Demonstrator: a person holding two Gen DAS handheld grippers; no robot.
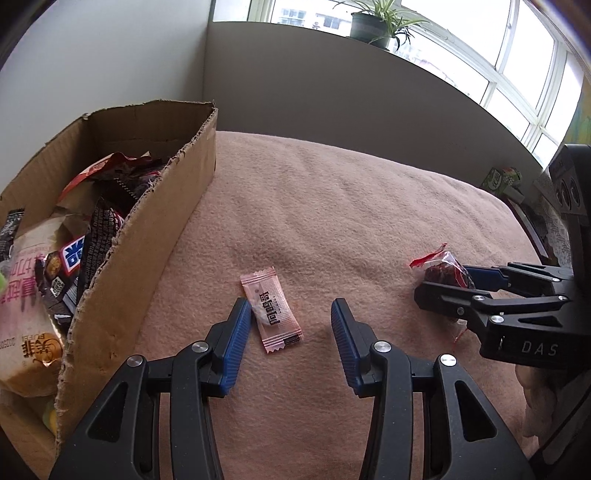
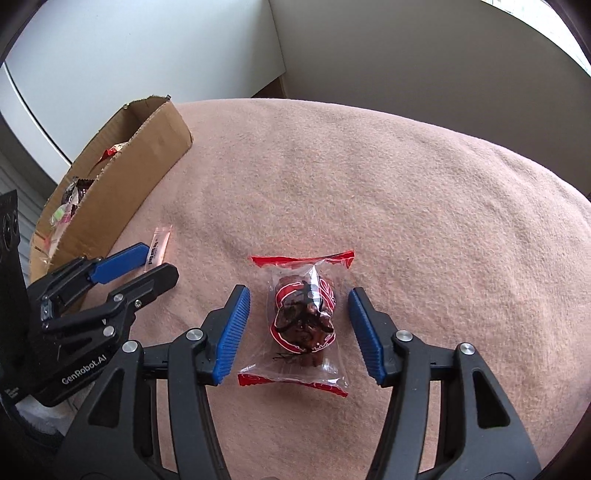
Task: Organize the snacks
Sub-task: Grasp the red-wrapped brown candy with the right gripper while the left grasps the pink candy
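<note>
1. Sitting at the far left on the pink blanket [image 1: 332, 206], the cardboard box [image 1: 147, 229] has torn top edges and is crammed with snack packets [image 1: 70, 254], among them a pale bread bag and dark wrappers.
2. Just right of the box lies a small pink sachet [image 1: 271, 310] with dark print, flat on the blanket and slanted.
3. The left gripper [image 1: 291, 332] points down at the blanket with its blue-padded jaws apart; the sachet lies between them, close against the left pad, and whether that pad touches it cannot be told. The right pad is clear of it.
4. Further right lies a clear packet with red ends [image 2: 301, 321], holding a dark reddish-brown snack. It rests flat on the blanket, well apart from the box.
5. The right gripper [image 2: 299, 325] straddles this packet, jaws spread with one pad on each side and a gap showing between each pad and the wrapper; nothing is clamped.
6. In the left wrist view the right gripper [image 1: 443, 286] comes in from the right edge, and the packet [image 1: 439, 267] sits at its tips.
7. Behind the blanket stand a grey wall and a window ledge with a potted plant [image 1: 373, 22].
</note>
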